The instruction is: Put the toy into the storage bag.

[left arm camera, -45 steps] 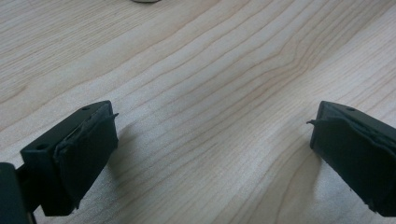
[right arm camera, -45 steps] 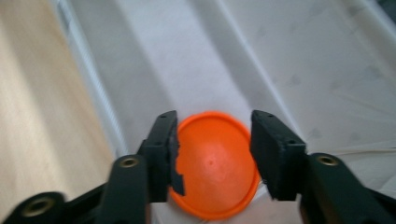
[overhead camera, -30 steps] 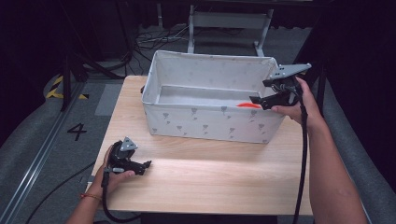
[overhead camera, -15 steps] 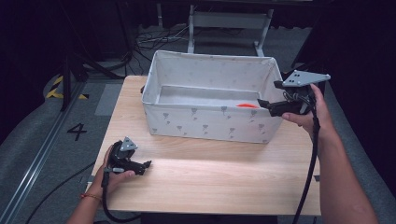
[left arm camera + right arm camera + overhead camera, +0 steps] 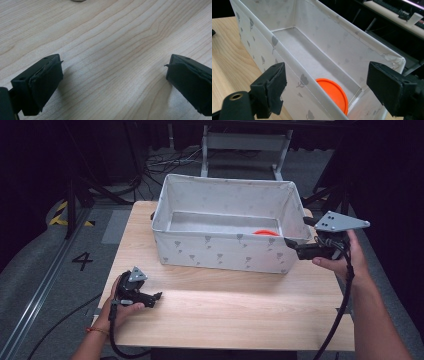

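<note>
A white fabric bin (image 5: 225, 254) with a grey leaf print stands at the back of the wooden table (image 5: 235, 305). An orange disc (image 5: 265, 232) lies flat on its floor at the right end, also visible in the right gripper view as the orange disc (image 5: 332, 93) against the near wall. My right gripper (image 5: 292, 246) hangs open just outside the bin's right front corner, its jaws wide apart and empty (image 5: 329, 87). My left gripper (image 5: 156, 297) rests on the table at the front left, open, with bare wood between its jaws (image 5: 112, 77).
The bin's walls (image 5: 287, 57) stand tall around the disc. Bare wood runs across the table's front half. Beyond the table lie a dark floor with cables (image 5: 165, 162) and a metal frame (image 5: 245, 142). A floor mark "4" (image 5: 82, 261) sits at the left.
My right gripper has moved out of the bin to the right and lowered beside its right front corner. The orange disc stays in the bin. The left gripper has not moved.
</note>
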Motion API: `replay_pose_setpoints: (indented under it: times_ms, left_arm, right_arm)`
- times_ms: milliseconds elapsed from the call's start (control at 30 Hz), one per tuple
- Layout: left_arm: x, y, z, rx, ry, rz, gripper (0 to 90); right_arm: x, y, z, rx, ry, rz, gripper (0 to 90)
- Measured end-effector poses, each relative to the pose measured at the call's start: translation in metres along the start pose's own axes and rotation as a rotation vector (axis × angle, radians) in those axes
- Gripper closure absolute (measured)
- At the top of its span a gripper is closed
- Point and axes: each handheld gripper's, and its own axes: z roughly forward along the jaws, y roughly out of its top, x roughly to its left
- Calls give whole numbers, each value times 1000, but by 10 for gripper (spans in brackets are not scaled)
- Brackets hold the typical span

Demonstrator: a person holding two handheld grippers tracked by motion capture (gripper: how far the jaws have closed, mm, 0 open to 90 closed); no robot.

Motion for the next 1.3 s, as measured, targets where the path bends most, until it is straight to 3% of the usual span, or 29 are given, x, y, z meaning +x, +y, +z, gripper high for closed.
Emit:
replay_pose_setpoints:
  times_ms: [133,433,600,733,1300]
  left_arm:
    - [0,0,0,0,0,0,11]
    - [0,0,0,0,0,0,11]
    - [0,0,0,1,0,6,11]
    - [0,0,0,1,0,6,11]
    - [0,0,0,1,0,5,11]
  right_arm:
    - [3,-8,-7,-7,0,2,168]
    - [17,-31,-20,9,-20,-51,169]
    - [21,-47,-23,10,-19,-50,173]
    - [23,-60,-21,48,-27,-59,173]
    - [27,-116,-1,201,8,9,192]
